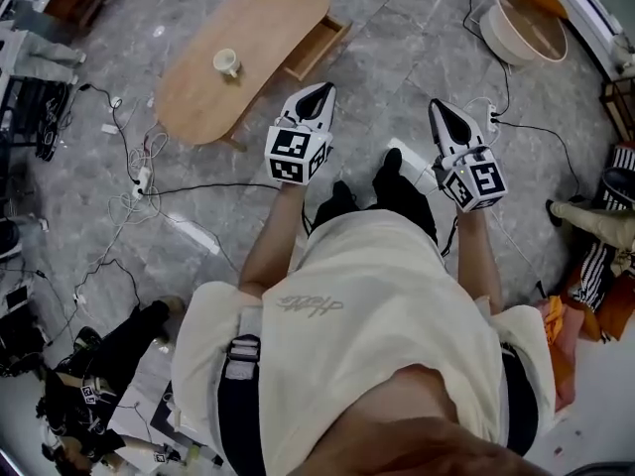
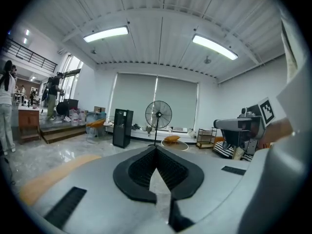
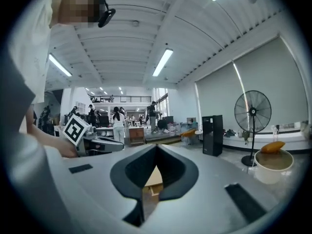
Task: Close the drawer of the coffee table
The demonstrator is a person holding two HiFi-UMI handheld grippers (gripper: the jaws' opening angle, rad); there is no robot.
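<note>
Bright ceiling strip-lights, heavy fisheye distortion

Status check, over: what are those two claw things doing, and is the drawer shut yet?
Grippers: left gripper shut, empty; right gripper shut, empty; both short of the coffee table. Its drawer open, untouched. Nothing blocking it; cup on top.

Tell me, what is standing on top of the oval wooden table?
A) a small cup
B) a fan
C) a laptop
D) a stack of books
A: in the head view a small pale cup stands alone on the coffee table, whose drawer is pulled out at the side.
</note>
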